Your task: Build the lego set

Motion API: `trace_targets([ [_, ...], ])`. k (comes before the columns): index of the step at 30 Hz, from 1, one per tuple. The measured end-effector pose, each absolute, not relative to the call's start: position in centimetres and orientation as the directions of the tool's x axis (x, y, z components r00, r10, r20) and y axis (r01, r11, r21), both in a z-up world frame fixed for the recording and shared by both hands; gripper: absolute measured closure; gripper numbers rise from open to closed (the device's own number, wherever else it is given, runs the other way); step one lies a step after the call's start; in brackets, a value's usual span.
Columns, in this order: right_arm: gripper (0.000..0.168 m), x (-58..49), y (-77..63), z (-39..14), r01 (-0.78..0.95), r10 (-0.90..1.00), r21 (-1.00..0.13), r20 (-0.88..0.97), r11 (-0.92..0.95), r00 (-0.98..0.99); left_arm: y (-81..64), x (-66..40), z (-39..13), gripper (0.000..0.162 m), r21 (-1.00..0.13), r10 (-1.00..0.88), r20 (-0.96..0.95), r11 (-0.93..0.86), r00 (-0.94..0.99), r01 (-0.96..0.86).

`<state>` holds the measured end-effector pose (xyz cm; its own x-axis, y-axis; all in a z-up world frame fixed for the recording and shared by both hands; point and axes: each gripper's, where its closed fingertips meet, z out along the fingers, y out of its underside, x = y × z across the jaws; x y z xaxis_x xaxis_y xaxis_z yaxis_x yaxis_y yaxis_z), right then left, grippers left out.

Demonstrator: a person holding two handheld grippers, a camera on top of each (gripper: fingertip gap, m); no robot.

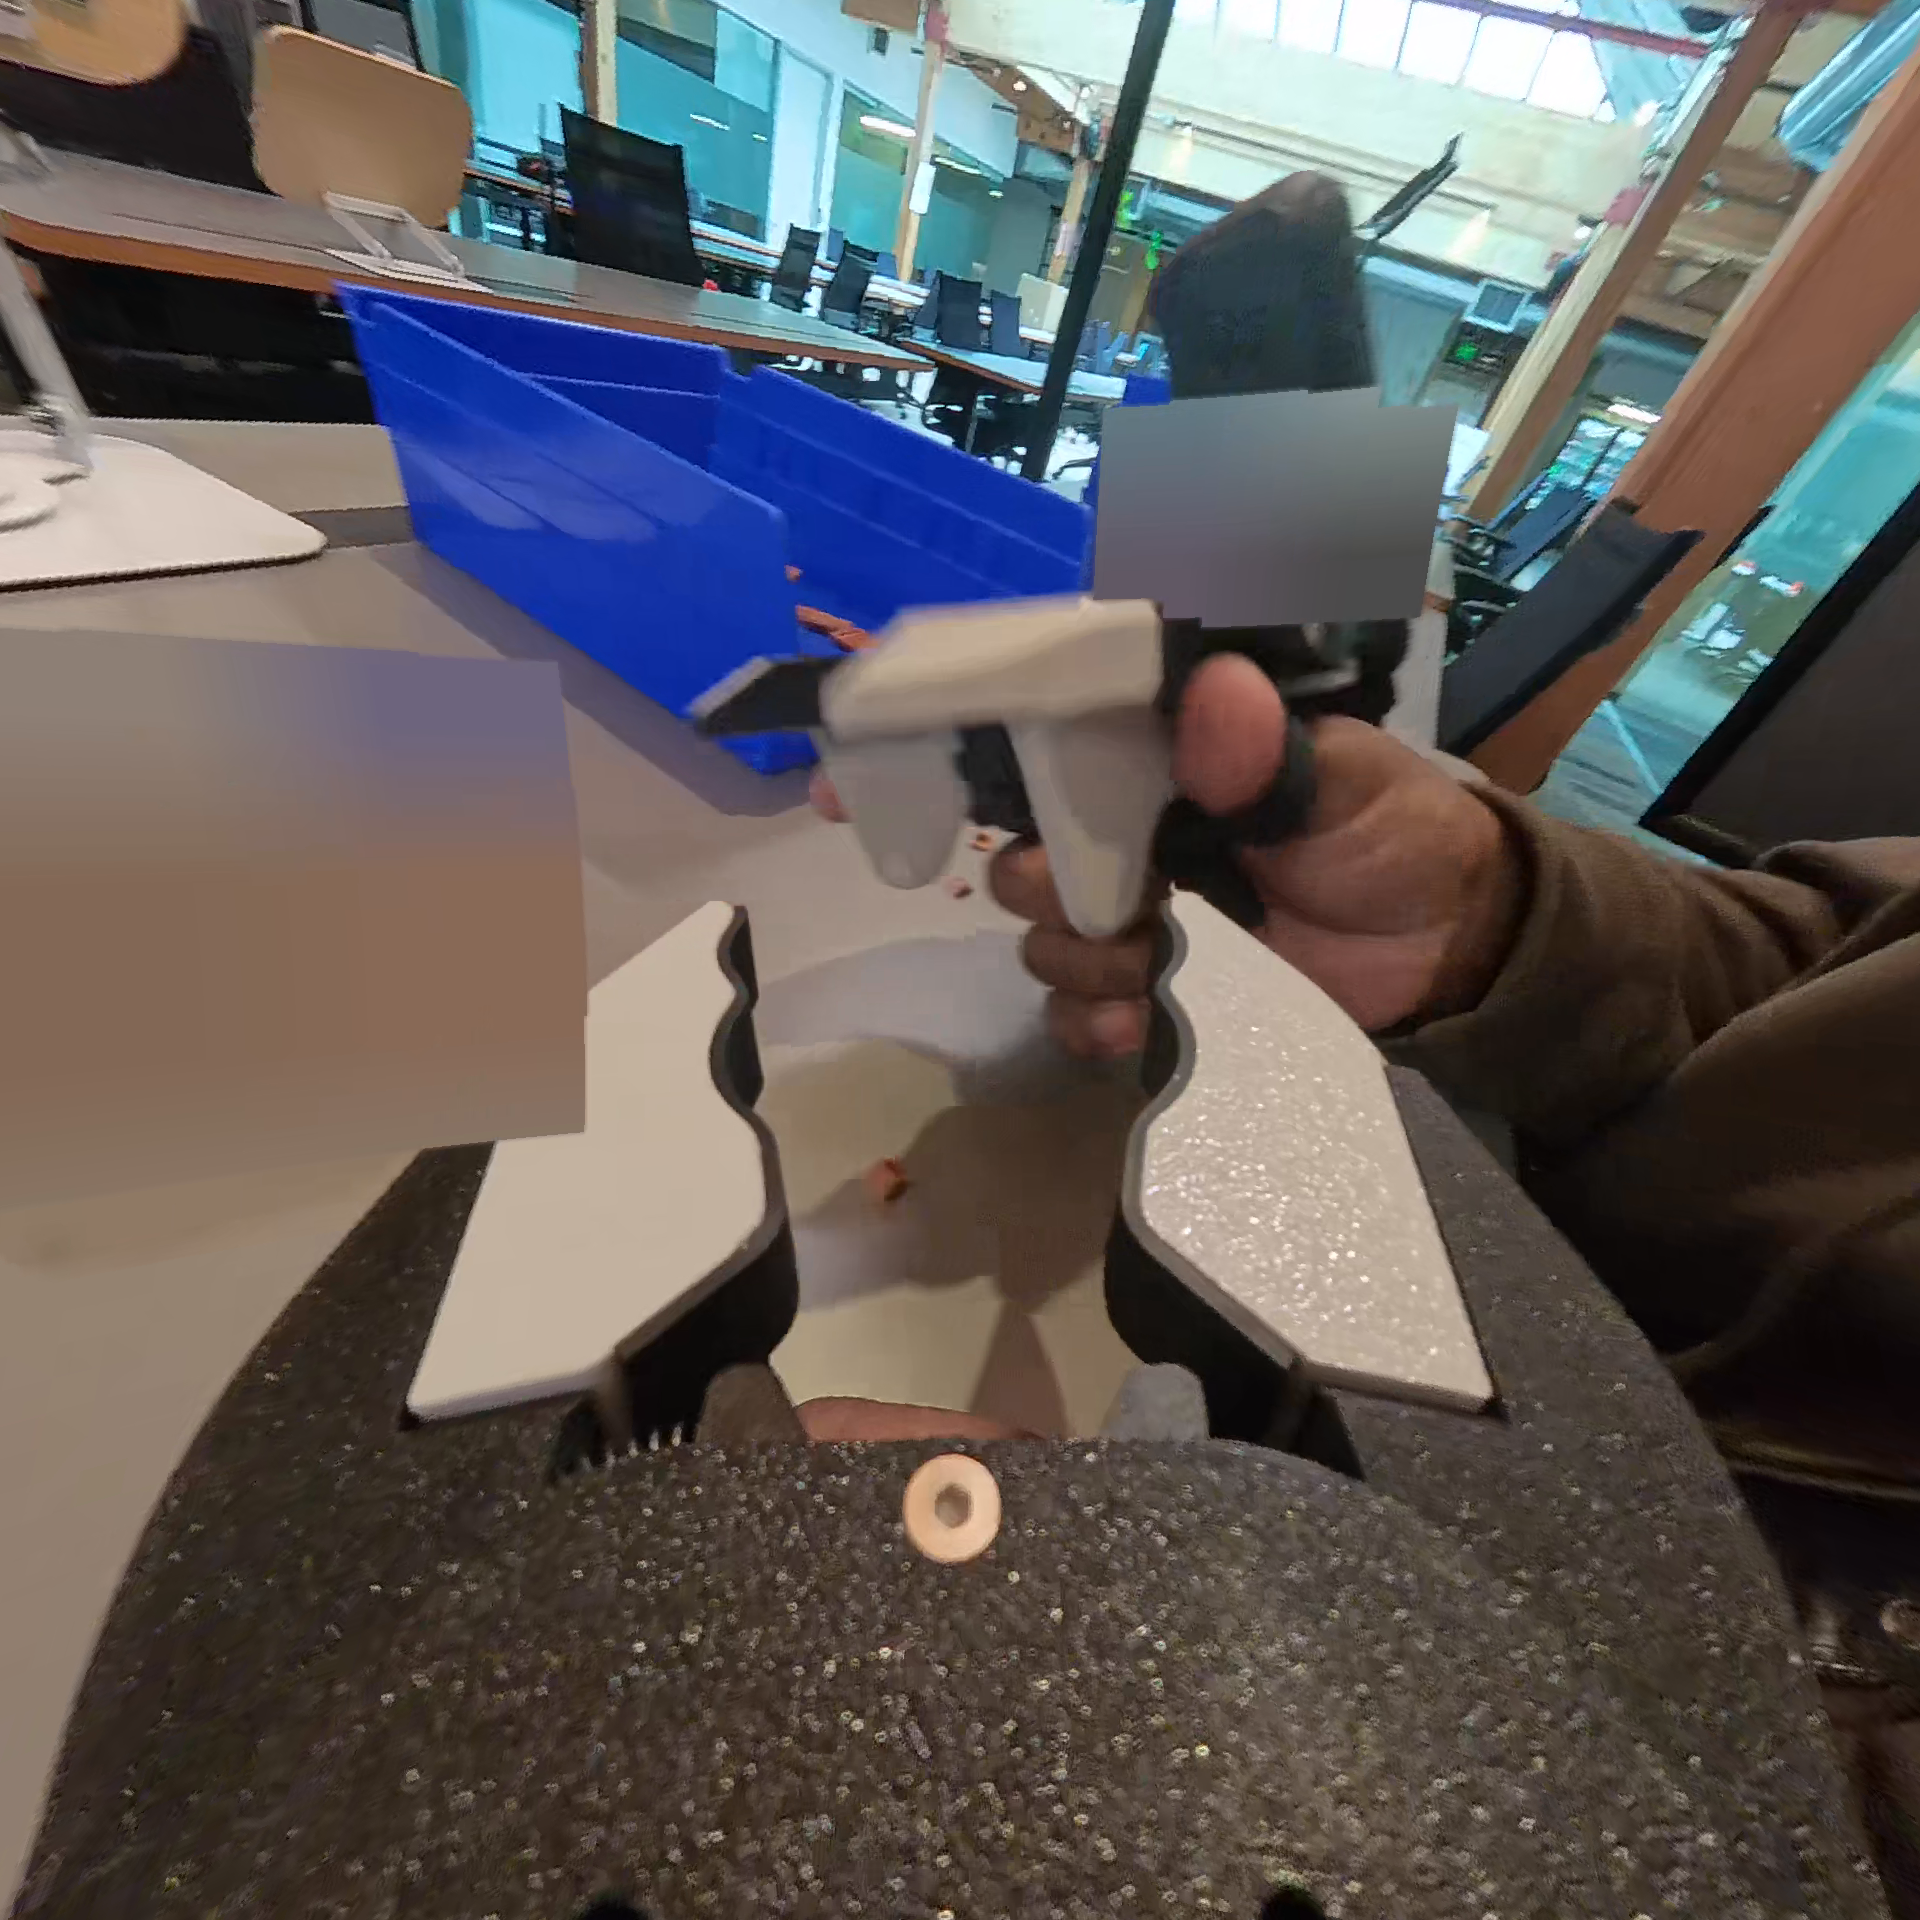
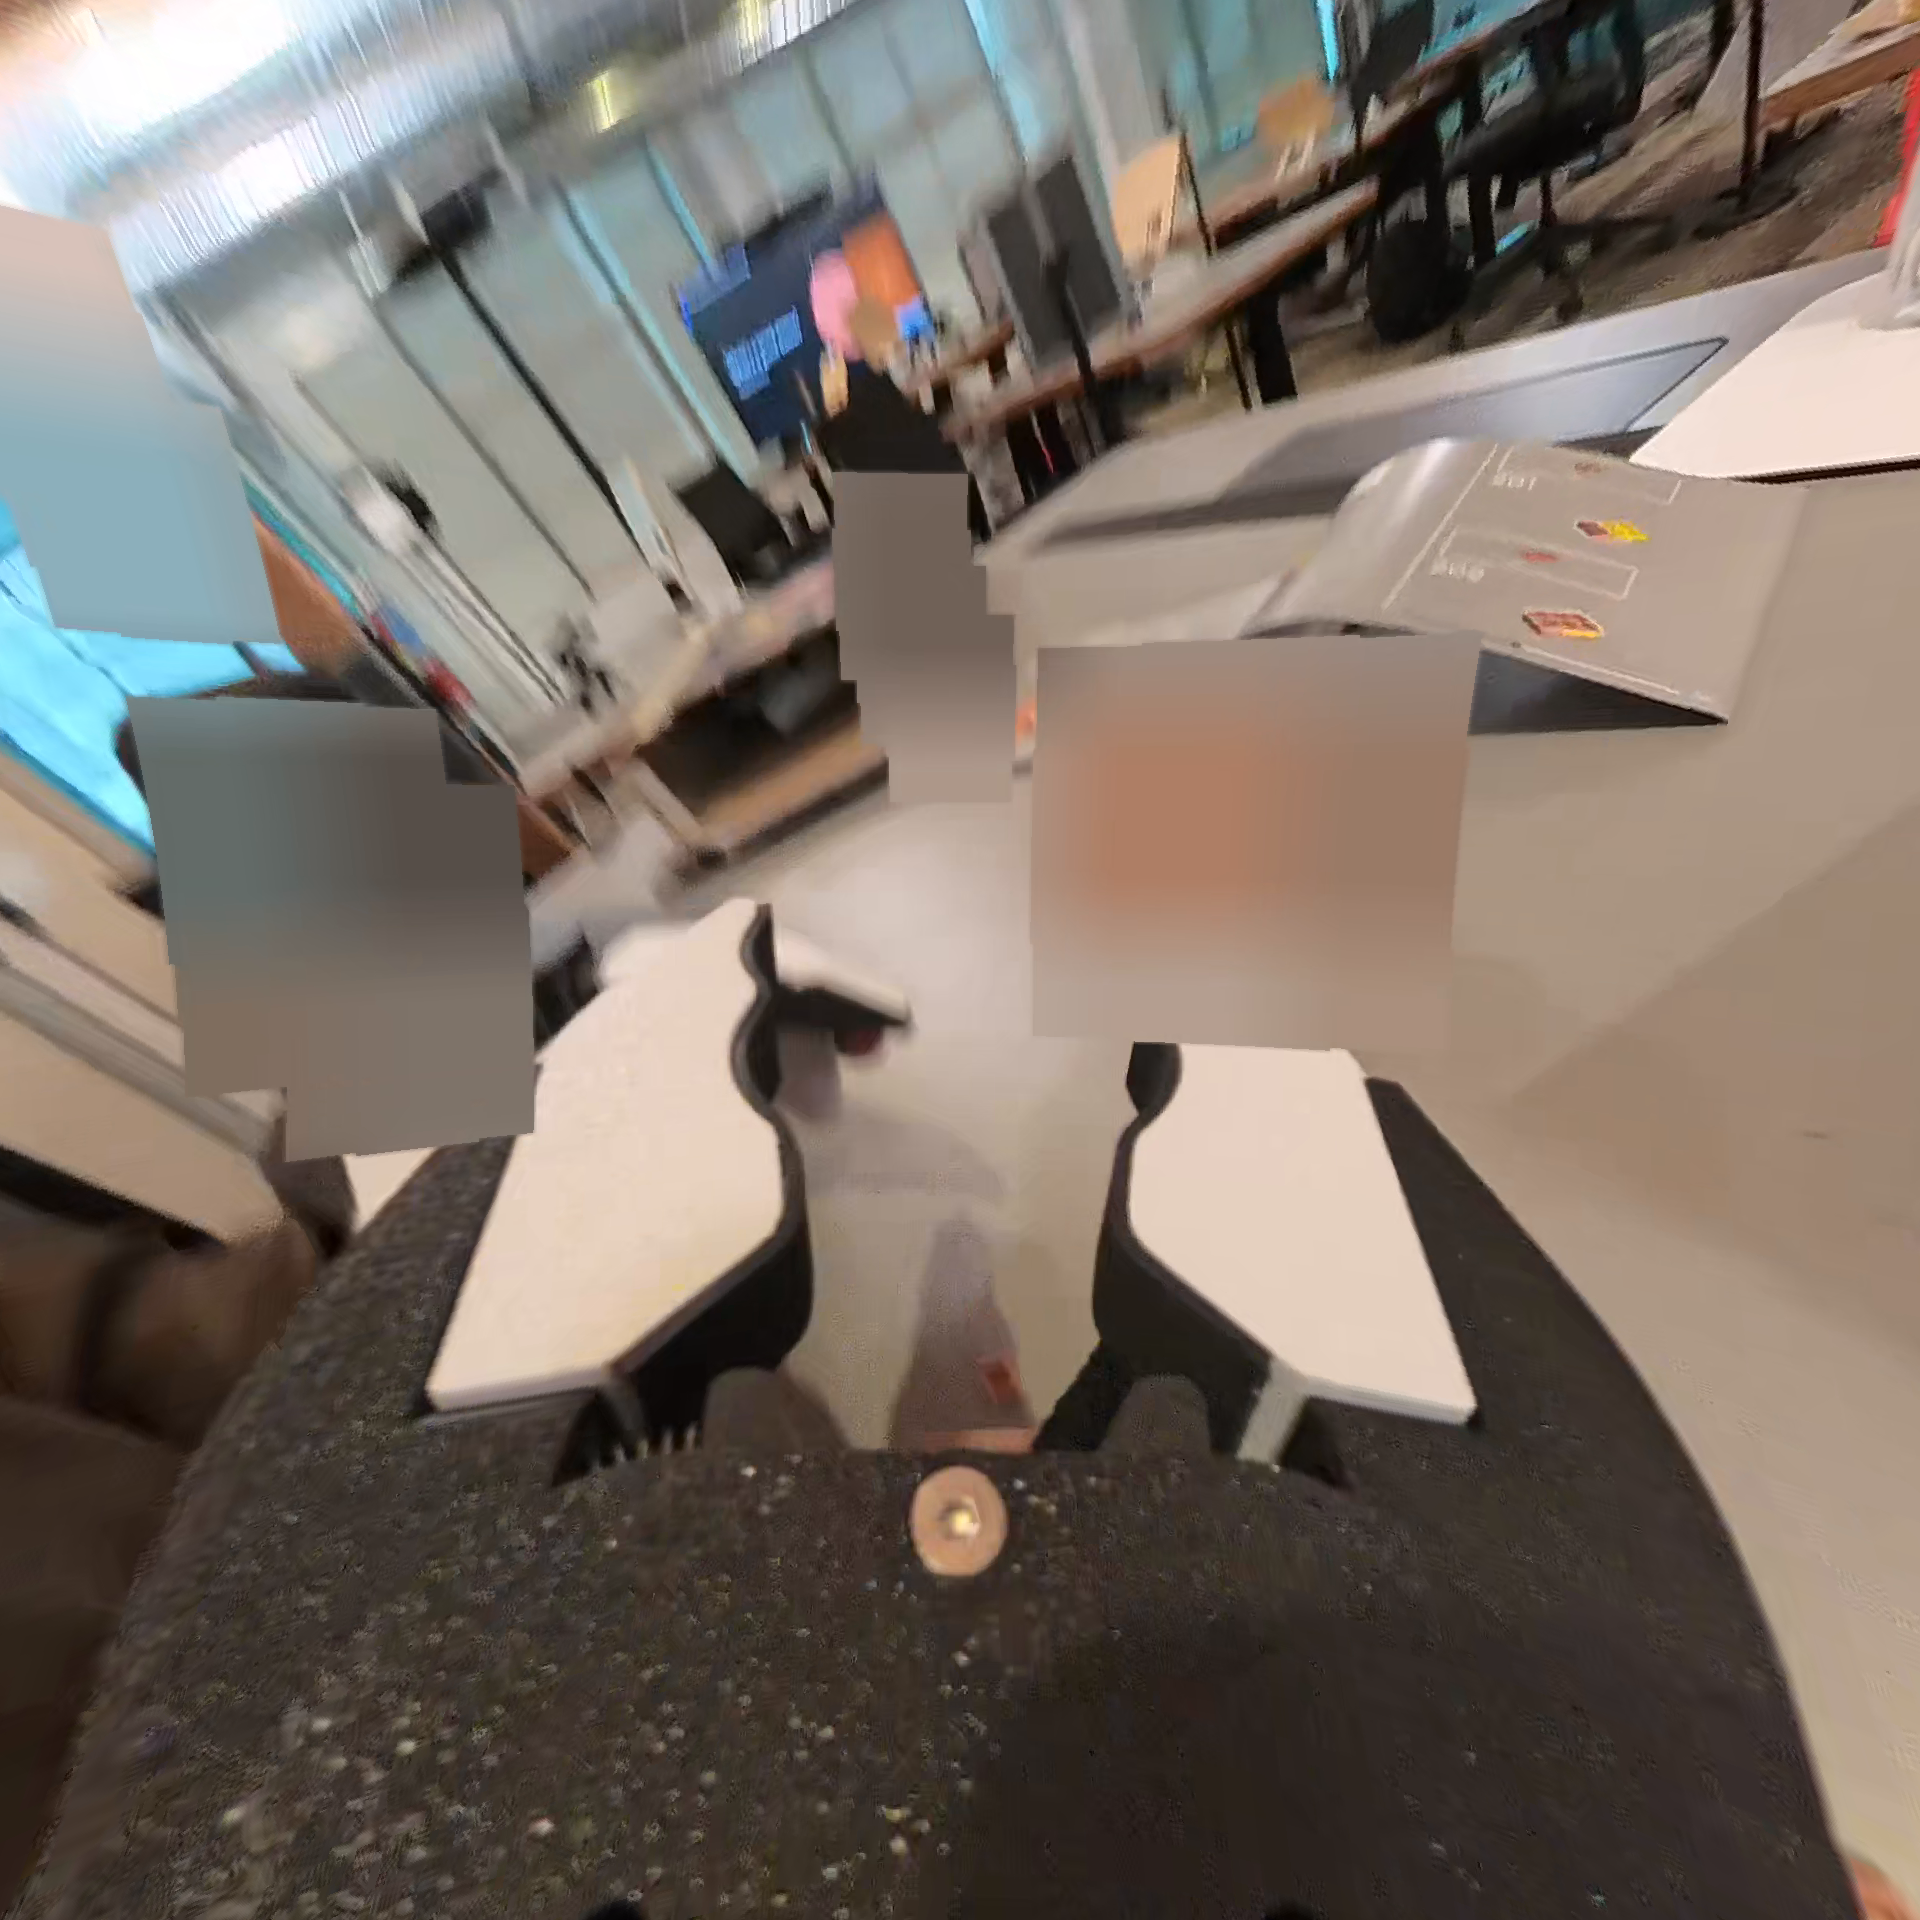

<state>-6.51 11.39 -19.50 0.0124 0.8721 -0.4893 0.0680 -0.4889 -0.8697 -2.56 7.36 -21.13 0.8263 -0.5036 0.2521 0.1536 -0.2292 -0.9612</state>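
Open-plan office behind, rows of desks and dark chairs; the right wrist view is motion-blurred, so little there reads clearly. Work surface is a pale grey table [image 1: 260, 1299].

Two blue plastic bins [image 1: 582, 488] stand side by side on the table, far side; reddish-brown pieces show inside the near one, too cut off by the other gripper to count.

One open instruction booklet [image 2: 1538, 561], grey pages with small coloured diagrams, lies on the table in the right wrist view, its near part covered by a mosaic patch.

Right gripper [image 1: 790, 696], white and black, is held in the person's right hand [image 1: 1299, 873] in front of the bins; whether its jaws grip anything cannot be told from this side. In its own view the right gripper [image 2: 940, 997] has fingers set wide apart, one tip hidden by the patch.

Left gripper [image 1: 951, 925]: jaws wide, nothing between them.

Loose small reddish-brown lego pieces [image 1: 888, 1179] on the table: one between the left fingers' span, two more just below the right gripper, blurred.
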Motion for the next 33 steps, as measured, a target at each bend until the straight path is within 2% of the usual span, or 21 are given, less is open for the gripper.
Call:
trace_targets([
  [3, 0.096, -6.7, 12.7, -17.0, -0.135, 0.757, -0.747, -0.652, -0.651, -0.041, 7.2, -0.9, -21.6, 0.094, -0.952, -0.526, 0.269, -0.272, 0.807, 0.14],
  [6, 0.093, -6.6, 13.6, -15.9, -0.244, 0.674, -0.64, -0.734, -0.728, -0.084, 7.0, 0.3, -22.4, 0.098, -0.939, -0.567, 0.28, -0.329, 0.775, 0.1],
  [9, 0.079, -6.5, 13.7, -15.0, -0.312, 0.65, -0.595, -0.752, -0.74, -0.108, 6.7, 1.4, -23.0, 0.098, -0.926, -0.604, 0.29, -0.373, 0.742, 0.059],
  [11, 0.075, -6.3, 13.6, -14.3, -0.358, 0.653, -0.58, -0.747, -0.731, -0.124, 5.8, 2.9, -22.6, 0.116, -0.932, -0.684, 0.292, -0.361, 0.668, 0.038],
  [15, 0.07, -5.9, 13.0, -13.0, -0.374, 0.652, -0.56, -0.735, -0.739, -0.188, 5.4, 3.5, -21.9, 0.12, -0.945, -0.707, 0.281, -0.322, 0.649, 0.059],
  [18, 0.066, -5.8, 11.5, -12.1, -0.32, 0.644, -0.564, -0.713, -0.761, -0.276, 4.7, 4.1, -22.0, 0.128, -0.925, -0.737, 0.345, -0.373, 0.581, 0.076],
  [24, 0.06, -5.1, 9.1, -9.5, -0.209, 0.605, -0.58, -0.661, -0.787, -0.445, 3.6, 5.6, -20.4, 0.13, -0.878, -0.781, 0.478, -0.442, 0.401, 0.185],
  [28, 0.074, -5.2, 9.0, -9.7, -0.229, 0.684, -0.656, -0.613, -0.72, -0.394, 4.2, 5.5, -20.5, 0.13, -0.881, -0.768, 0.472, -0.432, 0.433, 0.193],
  [30, 0.079, -4.9, 10.5, -9.6, -0.333, 0.794, -0.721, -0.535, -0.608, -0.29, 5.5, 4.5, -20.6, 0.124, -0.898, -0.733, 0.435, -0.39, 0.522, 0.201],
  [33, 0.081, -4.0, 12.6, -9.7, -0.383, 0.894, -0.811, -0.431, -0.443, -0.121, 7.2, 0.7, -19.6, 0.116, -0.917, -0.647, 0.399, -0.282, 0.65, 0.281],
])
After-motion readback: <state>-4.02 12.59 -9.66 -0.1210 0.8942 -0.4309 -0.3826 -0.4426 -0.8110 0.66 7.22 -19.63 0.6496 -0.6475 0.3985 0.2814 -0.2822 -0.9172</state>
